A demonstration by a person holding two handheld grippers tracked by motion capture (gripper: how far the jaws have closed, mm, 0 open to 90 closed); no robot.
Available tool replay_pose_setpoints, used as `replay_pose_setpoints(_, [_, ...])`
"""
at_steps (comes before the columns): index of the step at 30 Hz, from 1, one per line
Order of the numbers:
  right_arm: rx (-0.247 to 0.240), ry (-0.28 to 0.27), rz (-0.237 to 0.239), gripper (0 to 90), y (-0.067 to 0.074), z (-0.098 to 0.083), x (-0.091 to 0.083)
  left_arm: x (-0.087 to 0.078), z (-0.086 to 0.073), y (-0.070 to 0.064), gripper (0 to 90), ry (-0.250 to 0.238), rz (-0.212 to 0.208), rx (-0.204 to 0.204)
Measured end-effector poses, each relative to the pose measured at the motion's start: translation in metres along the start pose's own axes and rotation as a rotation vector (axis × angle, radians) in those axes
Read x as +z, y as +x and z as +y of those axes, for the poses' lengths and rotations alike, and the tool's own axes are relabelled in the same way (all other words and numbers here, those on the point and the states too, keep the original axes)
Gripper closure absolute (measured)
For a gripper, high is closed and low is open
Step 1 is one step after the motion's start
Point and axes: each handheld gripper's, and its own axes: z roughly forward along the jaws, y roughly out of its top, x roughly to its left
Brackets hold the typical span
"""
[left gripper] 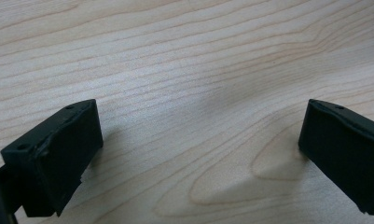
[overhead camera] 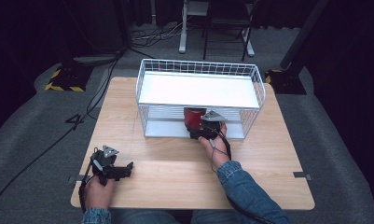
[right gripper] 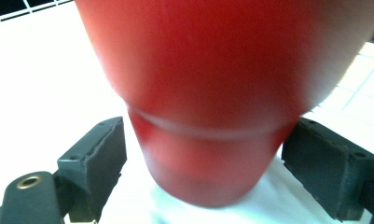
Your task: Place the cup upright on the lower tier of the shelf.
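The right gripper [overhead camera: 204, 125] reaches into the lower tier of the white two-level wire shelf rack [overhead camera: 147, 81], its fingers [right gripper: 93, 161] spread either side of the tapered red plastic cup [right gripper: 212, 93], seemingly not pressing it; the cup stands on the white lower shelf. The left gripper [overhead camera: 121, 170] rests idle on the light wooden tabletop [overhead camera: 175, 168], fingers [left gripper: 58, 154] wide apart and empty, probably just kept clear.

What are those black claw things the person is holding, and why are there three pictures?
A person sits at a wooden table with a grabbing tool in each hand. One picture looks down from above. The other two come from small cameras riding on the tools. The left tool rests on the bare wood with its jaws wide open. The right tool reaches into the lower level of a white wire shelf. Its jaws sit on both sides of a red cup, close, but they look slightly apart from it.
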Motion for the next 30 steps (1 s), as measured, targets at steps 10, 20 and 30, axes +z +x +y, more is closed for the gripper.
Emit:
replay_pose_setpoints(10, [0.003,-0.005,0.0,14.6,-0.008,0.001,-0.019,0.0,0.0,0.0,0.0,0.0,0.0,0.0])
replay_pose_setpoints(20, [-0.046,0.015,0.03,14.6,-0.015,0.0,-0.046,0.0,0.0,0.0,0.0,0.001,-0.001,0.001])
replay_pose_setpoints(30, [-0.055,0.019,0.065,14.6,-0.028,0.002,-0.081,0.0,0.0,0.0,0.0,0.0,0.0,0.0])
